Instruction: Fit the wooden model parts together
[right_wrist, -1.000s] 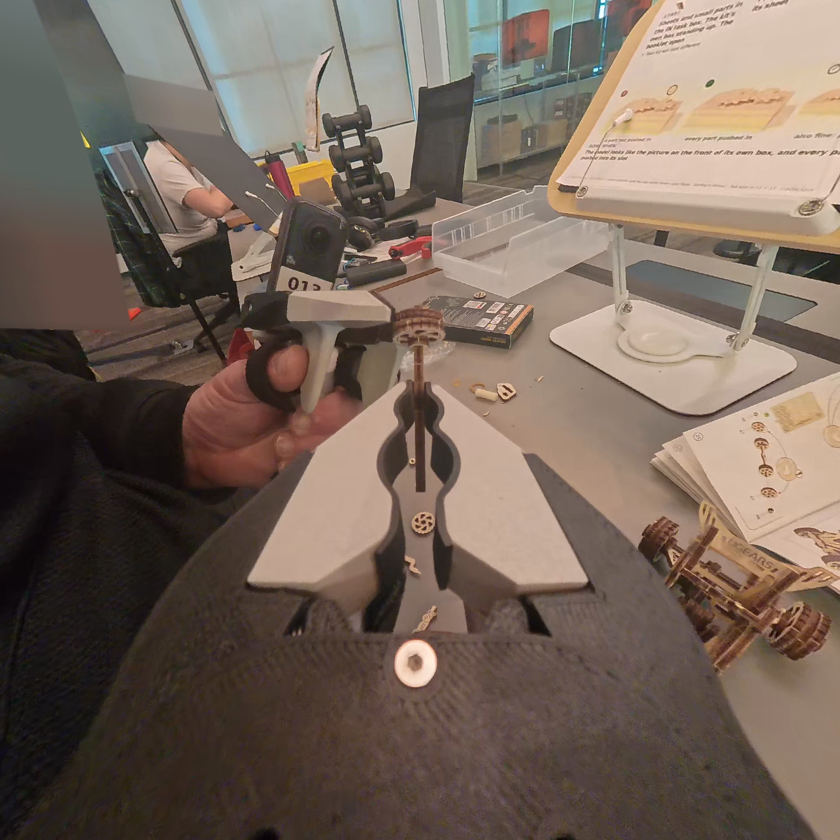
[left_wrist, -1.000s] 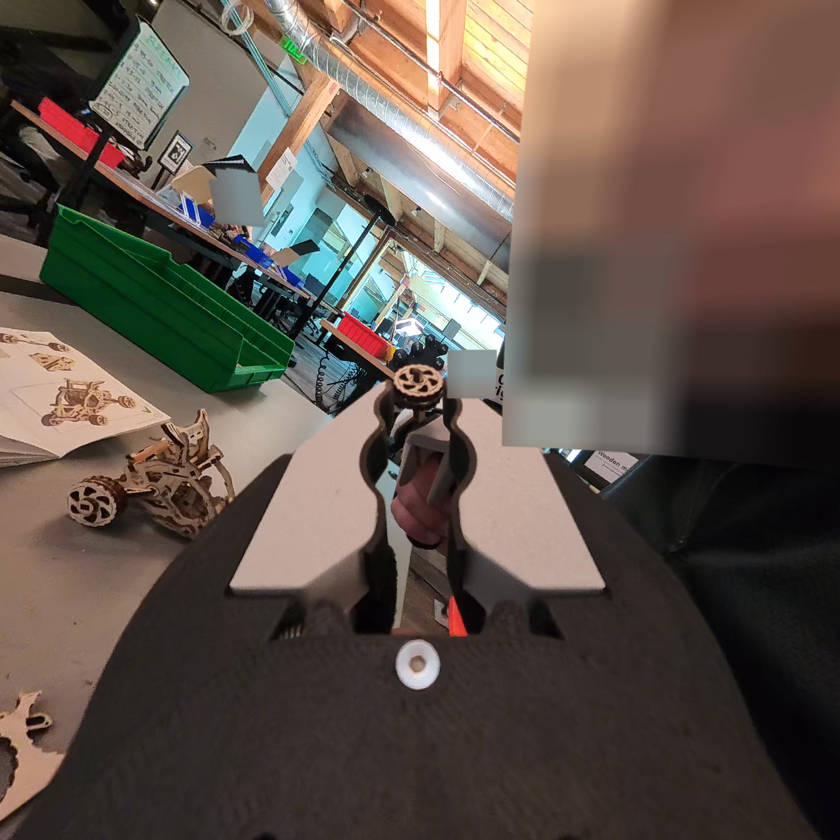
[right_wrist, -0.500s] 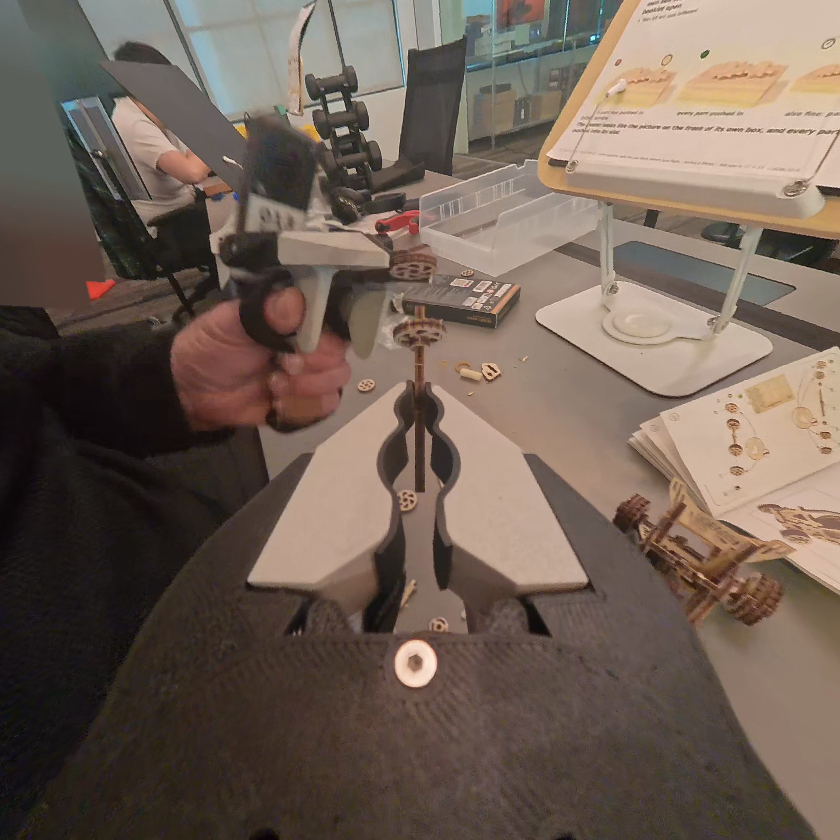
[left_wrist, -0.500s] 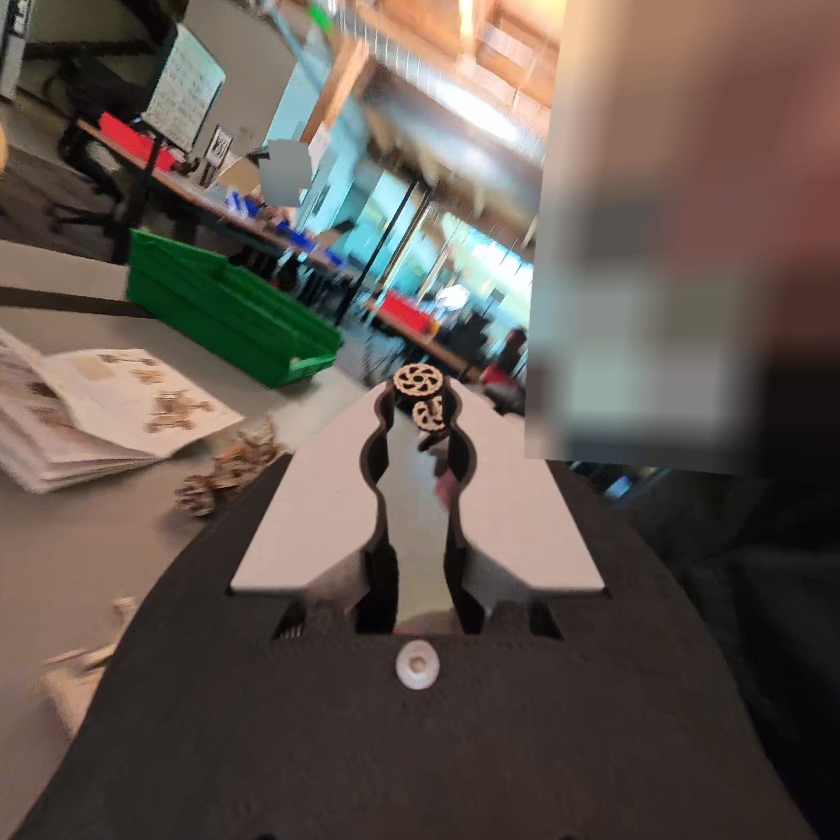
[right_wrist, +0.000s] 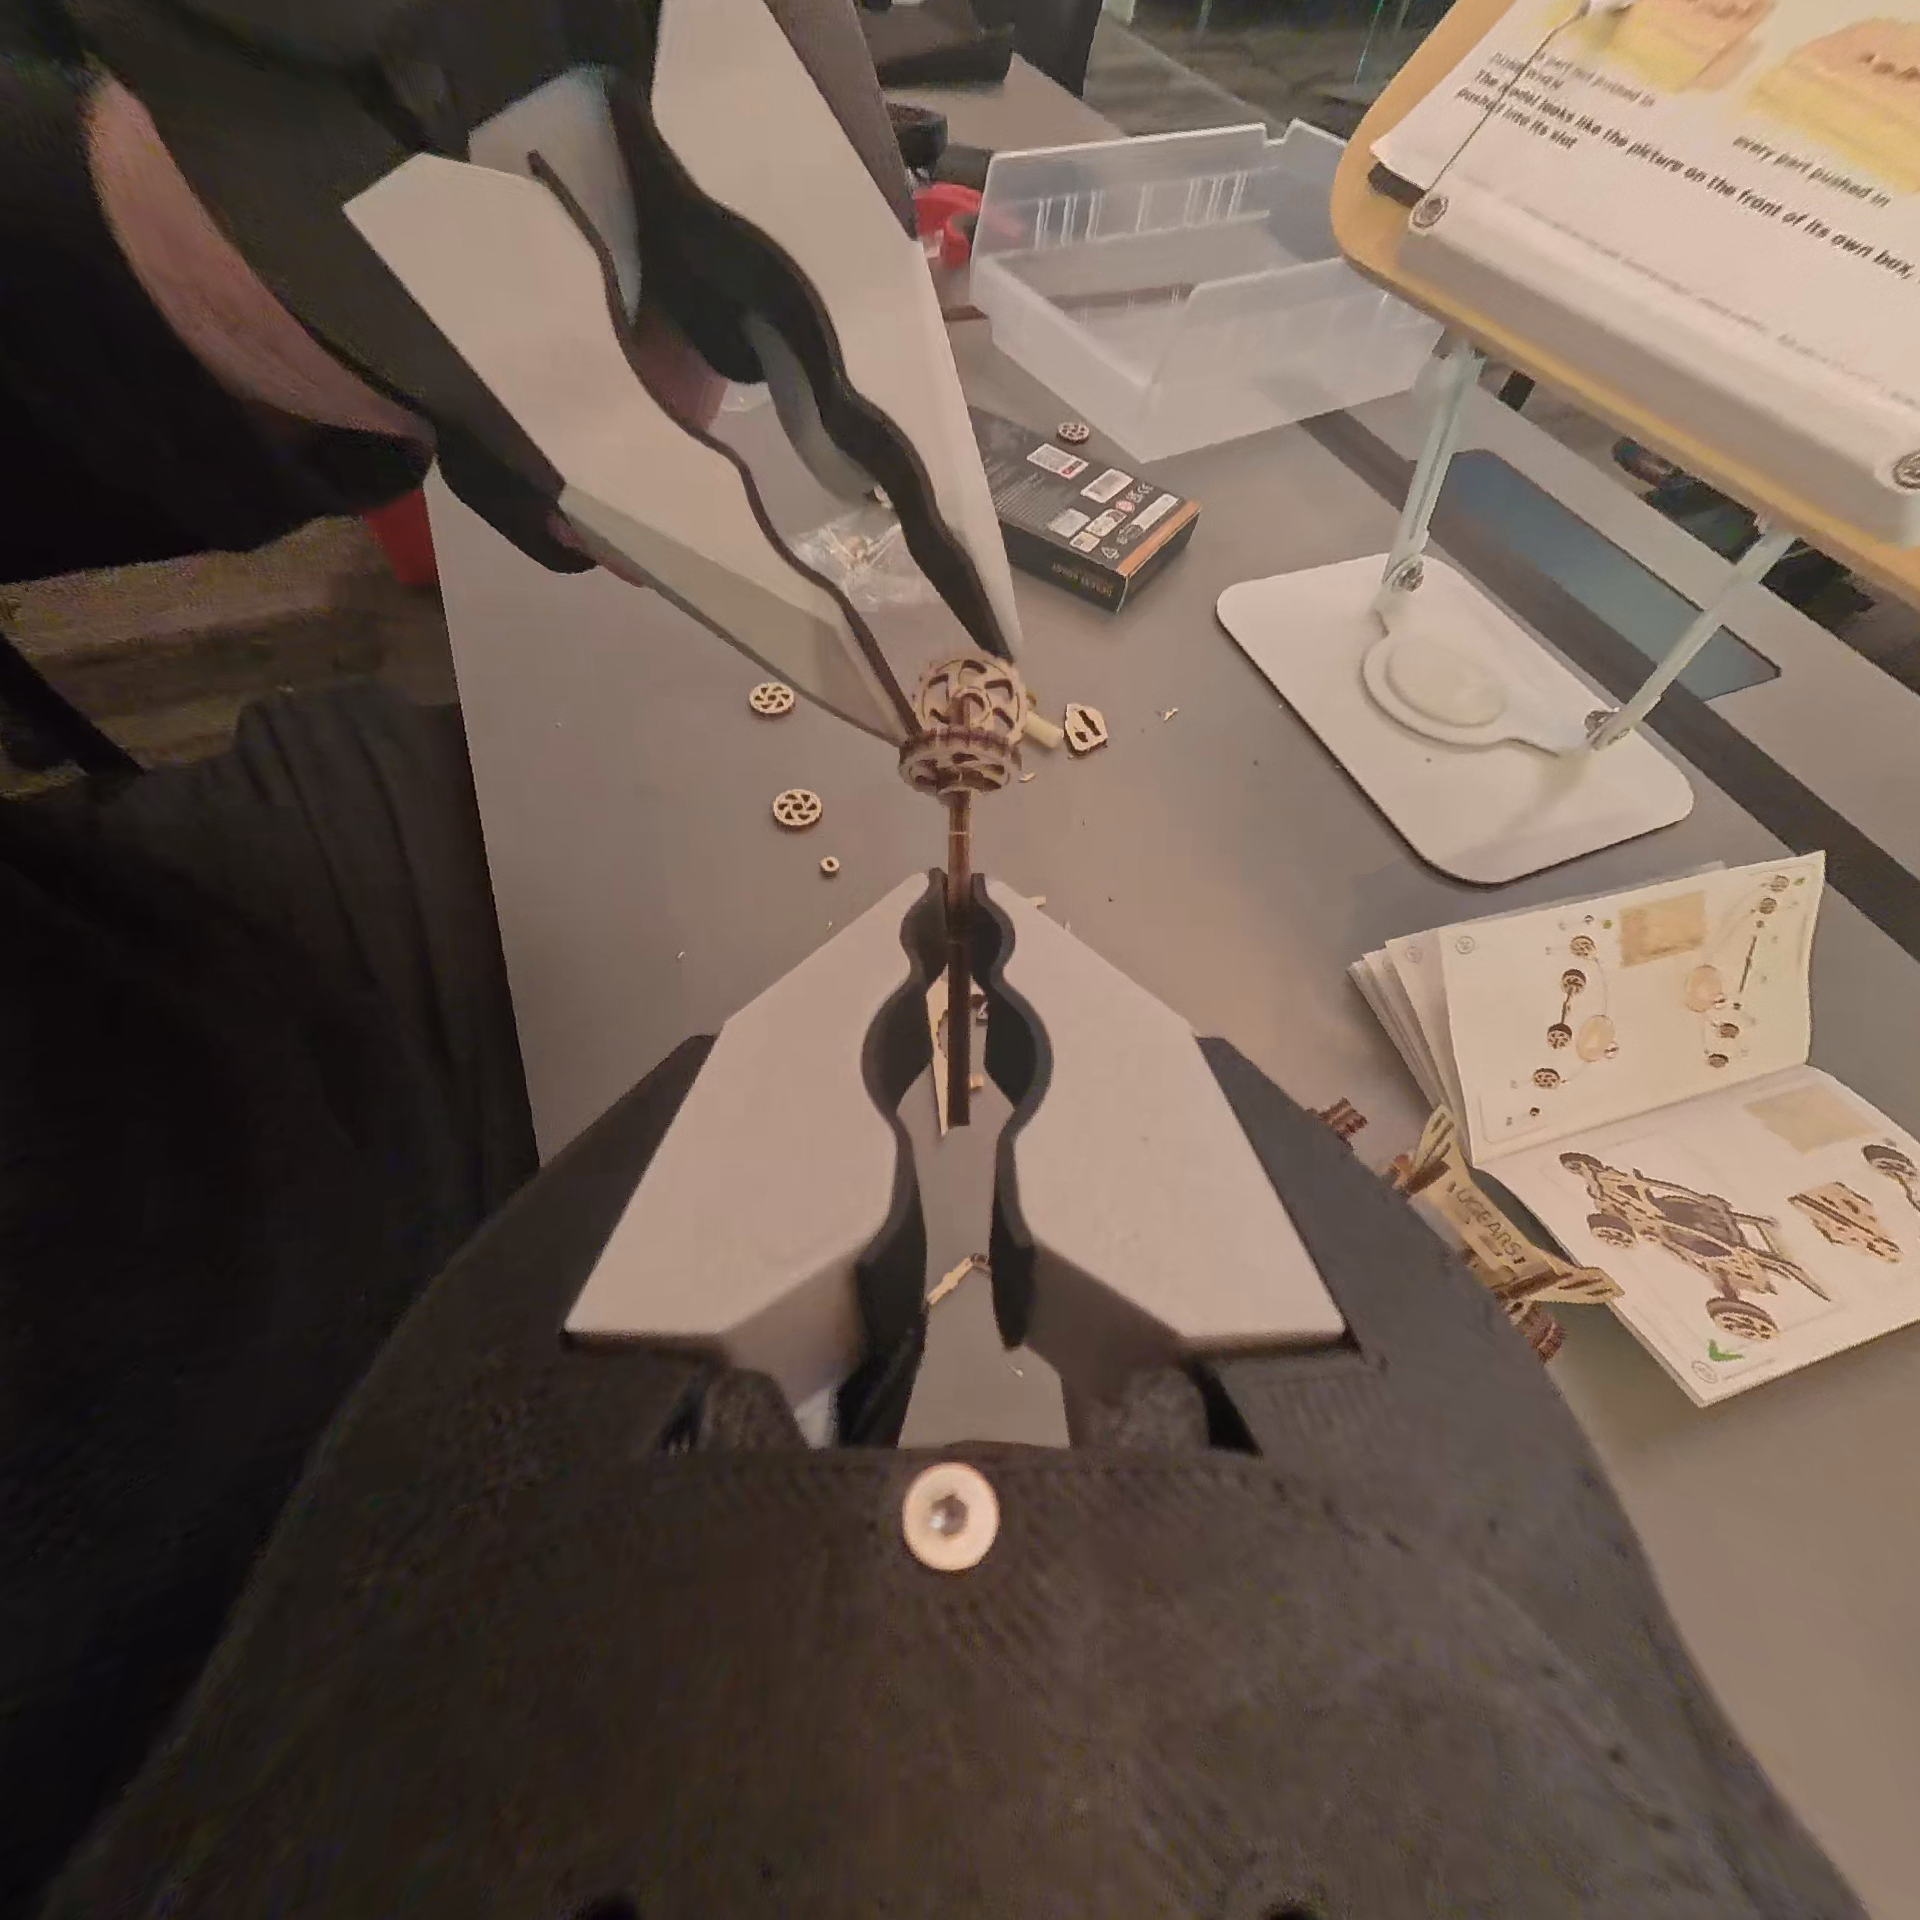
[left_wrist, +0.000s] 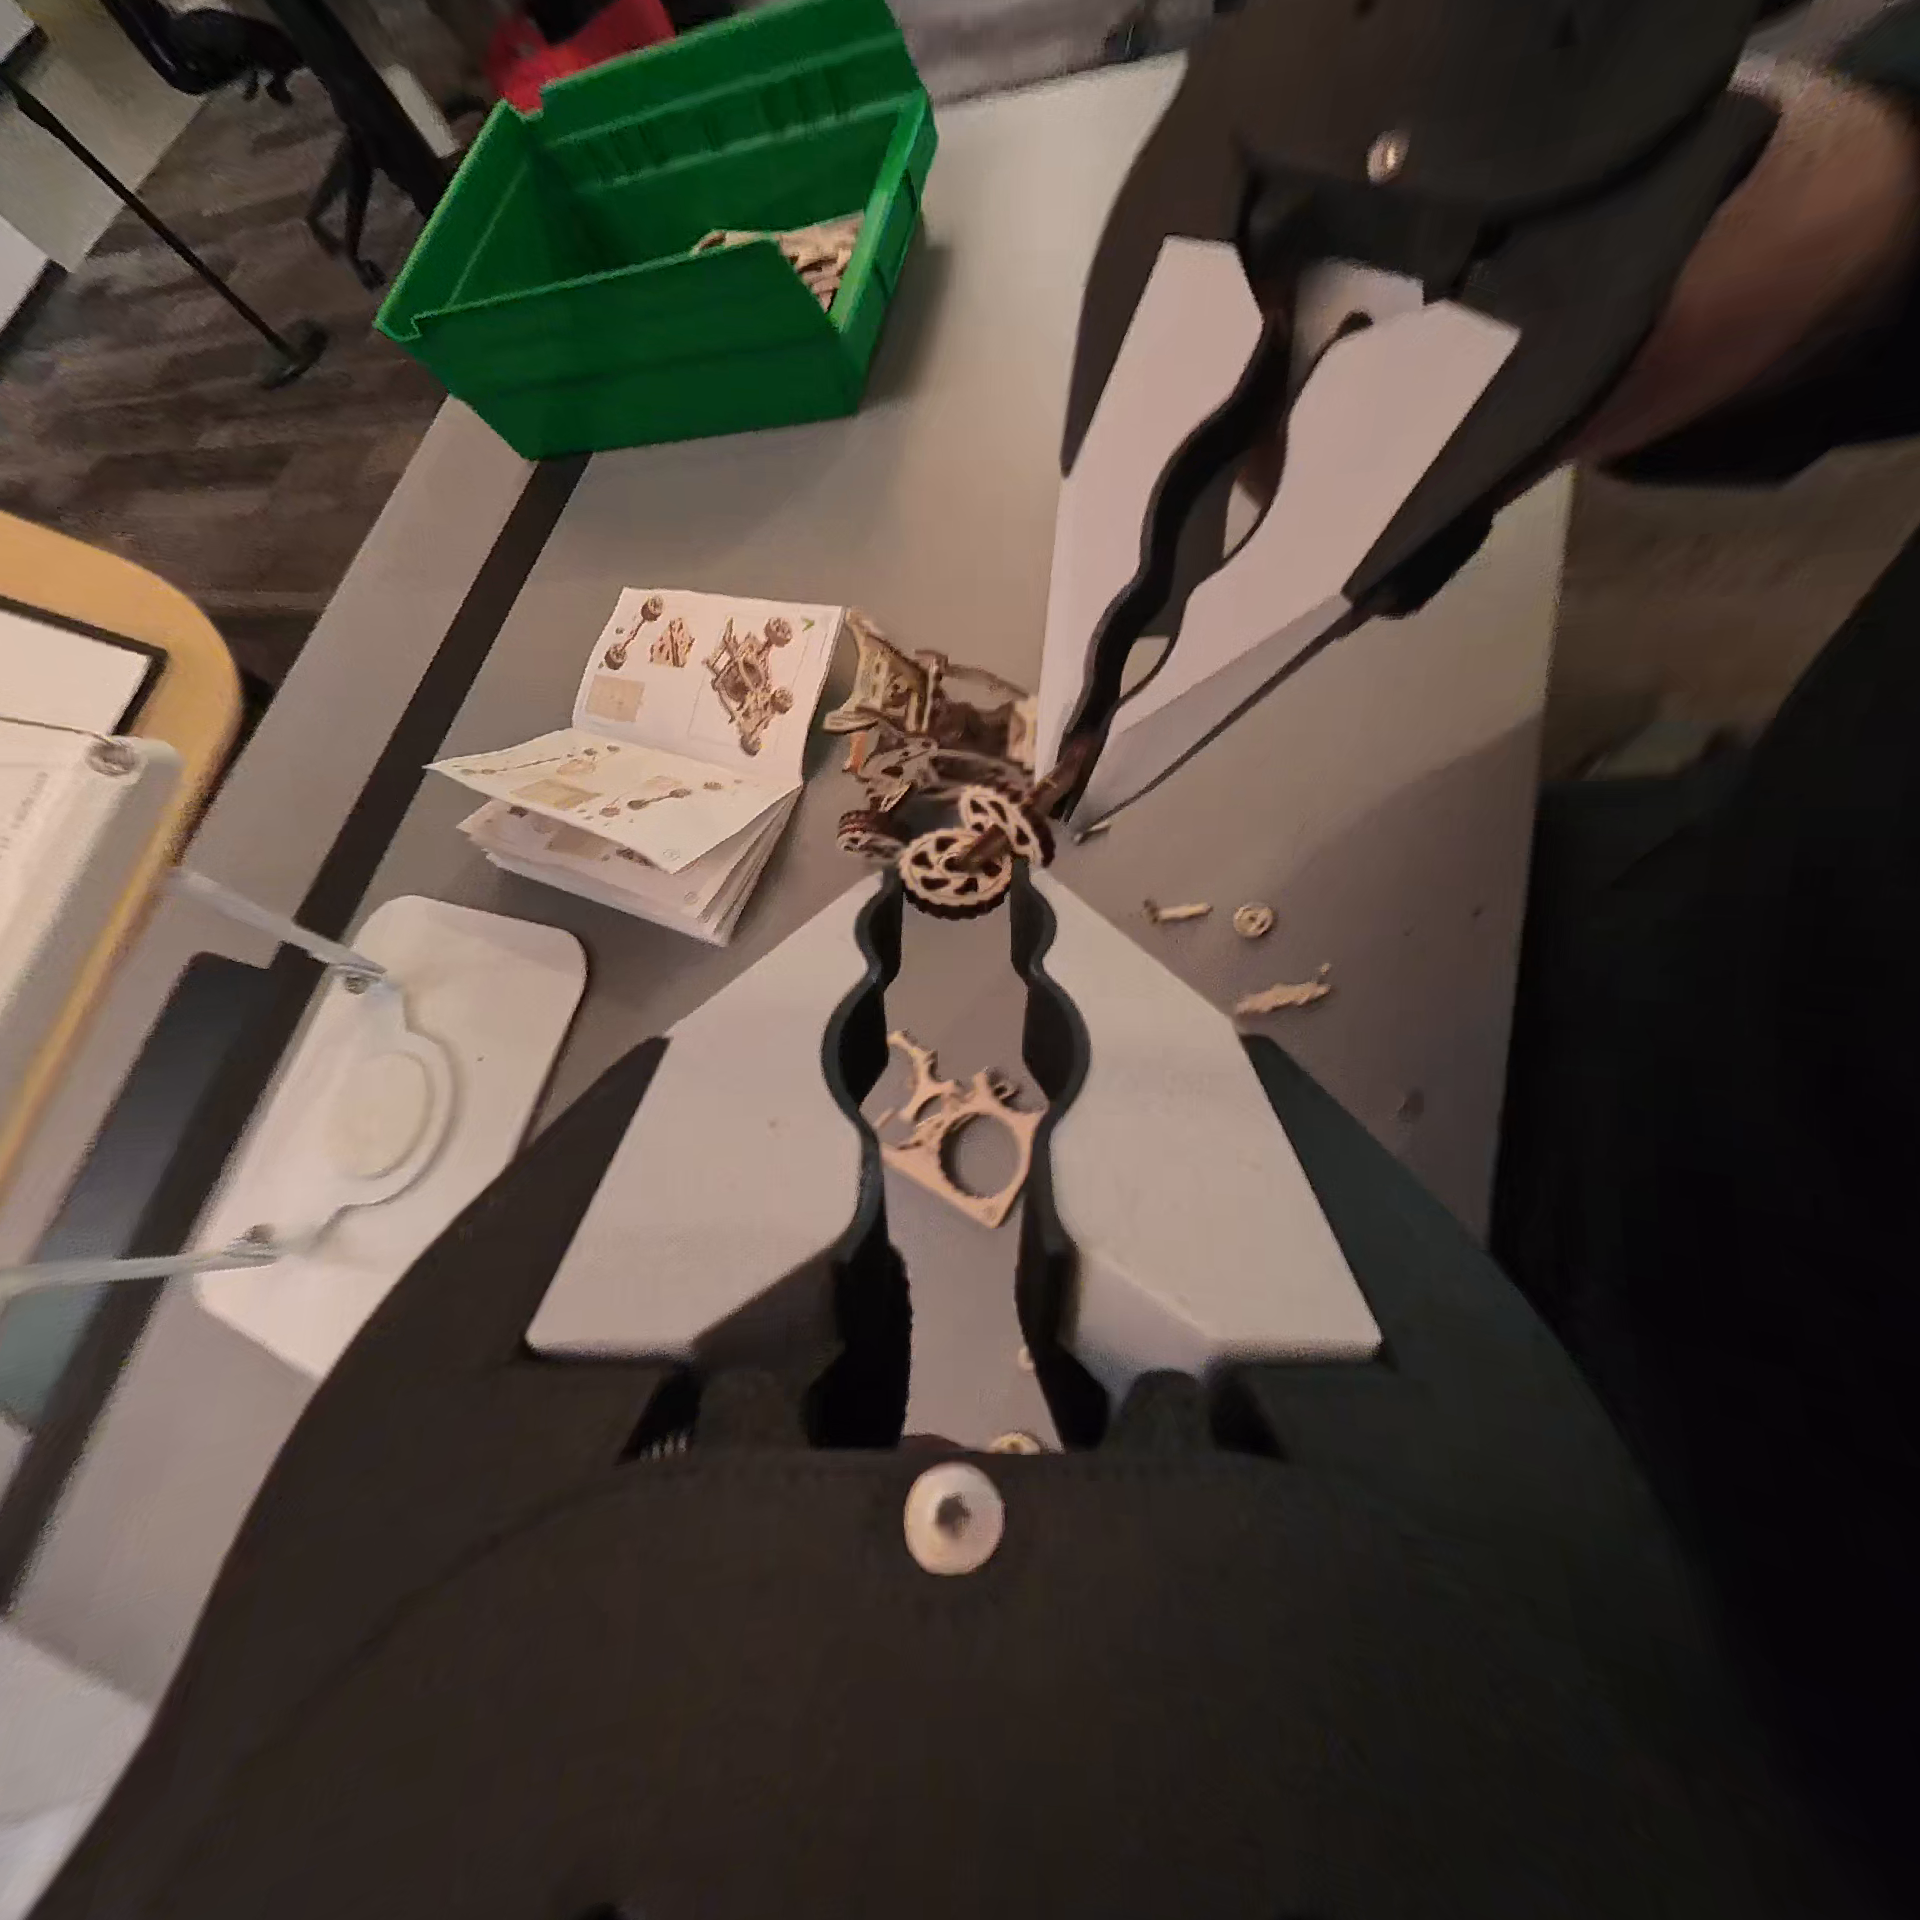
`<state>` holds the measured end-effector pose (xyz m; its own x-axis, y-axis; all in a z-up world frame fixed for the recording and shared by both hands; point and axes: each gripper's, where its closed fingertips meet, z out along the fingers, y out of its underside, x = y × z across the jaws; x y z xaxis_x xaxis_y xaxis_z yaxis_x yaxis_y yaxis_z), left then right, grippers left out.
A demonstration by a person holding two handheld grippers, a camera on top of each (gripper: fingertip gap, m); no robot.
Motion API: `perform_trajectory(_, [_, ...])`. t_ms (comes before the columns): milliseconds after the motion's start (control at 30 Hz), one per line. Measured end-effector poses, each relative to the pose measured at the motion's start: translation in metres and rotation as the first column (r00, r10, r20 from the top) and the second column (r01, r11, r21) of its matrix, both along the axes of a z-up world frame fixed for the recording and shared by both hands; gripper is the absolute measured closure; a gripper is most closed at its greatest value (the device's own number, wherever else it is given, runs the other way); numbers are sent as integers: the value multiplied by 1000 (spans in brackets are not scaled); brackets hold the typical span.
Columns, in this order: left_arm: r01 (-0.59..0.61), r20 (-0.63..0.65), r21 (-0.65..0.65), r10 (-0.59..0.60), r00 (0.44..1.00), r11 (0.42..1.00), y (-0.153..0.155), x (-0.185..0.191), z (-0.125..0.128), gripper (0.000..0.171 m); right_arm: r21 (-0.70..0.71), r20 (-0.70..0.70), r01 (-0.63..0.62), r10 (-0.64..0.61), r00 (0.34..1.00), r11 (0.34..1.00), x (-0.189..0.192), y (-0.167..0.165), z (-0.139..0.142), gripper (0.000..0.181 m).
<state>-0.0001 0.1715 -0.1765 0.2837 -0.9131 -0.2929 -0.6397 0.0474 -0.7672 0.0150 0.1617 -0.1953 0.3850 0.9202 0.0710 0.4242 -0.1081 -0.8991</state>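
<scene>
My left gripper (left_wrist: 956, 885) is shut on a small wooden wheel (left_wrist: 951, 871) at its fingertips. My right gripper (right_wrist: 954, 896) is shut on a thin wooden axle (right_wrist: 956, 1008) that carries a second wheel (right_wrist: 961, 767) near its far end. The left gripper (right_wrist: 951, 691) comes in from the upper left and holds its wheel (right_wrist: 971, 688) right against the axle's tip, next to the second wheel. In the left wrist view the right gripper (left_wrist: 1065, 805) reaches in from the upper right. The partly built wooden car (left_wrist: 925, 727) lies on the grey table behind them.
An open instruction booklet (left_wrist: 665, 748) lies beside the car. A green bin (left_wrist: 665, 239) stands at the table's far corner. A white stand base (right_wrist: 1455, 707), a clear tray (right_wrist: 1174, 281) and a black box (right_wrist: 1091, 520) are beyond. Loose wheels (right_wrist: 798, 808) and a flat part (left_wrist: 961, 1132) lie below. Both grippers' tips are close together, under 4 cm apart.
Both grippers have tilted down over the table. The left gripper's wheel, held apart from the axle half a second ago, is now back against the axle's tip.
</scene>
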Motion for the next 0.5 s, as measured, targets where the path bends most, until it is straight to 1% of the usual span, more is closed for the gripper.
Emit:
perform_trajectory(133, [32,-170,114,-12,985,993,2,0,-7,154,-16,44,4,-3,999,1000,1,2,-6,181])
perform_trajectory(200, [52,-262,173,-5,965,984,5,-2,-10,154,-24,76,18,-17,997,1000,2,4,-9,181])
perform_trajectory(267, [86,-330,229,-6,944,970,6,0,-12,154,-47,78,33,-29,997,998,2,5,-11,181])
perform_trajectory(367, [146,-443,291,-2,896,946,8,1,-19,154,-80,108,39,-30,994,996,4,7,-18,181])
perform_trajectory(500, [232,-560,335,-5,828,913,9,2,-26,154,-127,164,49,-28,986,991,5,8,-26,181])
